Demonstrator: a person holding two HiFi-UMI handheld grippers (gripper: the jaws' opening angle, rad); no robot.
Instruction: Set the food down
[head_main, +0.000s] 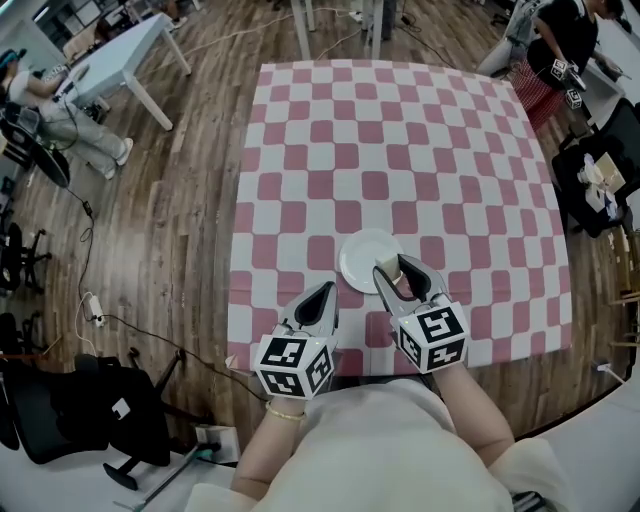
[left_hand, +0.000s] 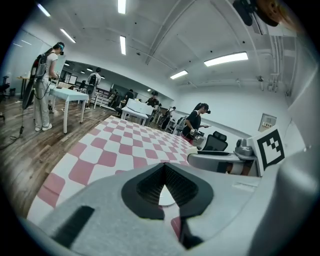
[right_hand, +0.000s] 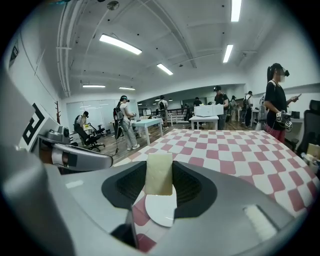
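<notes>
Wood-plank flooring is seen around a tabletop (head_main: 400, 130) draped in pink-and-white checked cloth. A pale cream rectangular block of food (right_hand: 159, 173) is gripped by the right tongs (head_main: 398, 272). Its long axis stands upright in the right gripper view, with the lower end pointed at a round white plate (head_main: 360, 255). The block is held at the plate's 4 o'clock rim, and the plate's centre lies toward 10 o'clock. The left tongs (head_main: 320, 300) are closed on nothing at the plate's 7 o'clock.

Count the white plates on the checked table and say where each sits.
1. The round white plate lies near the front edge of the pink-and-white checked tablecloth, just ahead of the right gripper, whose jaws hold a pale rectangular food slice. None appears hidden.
</notes>
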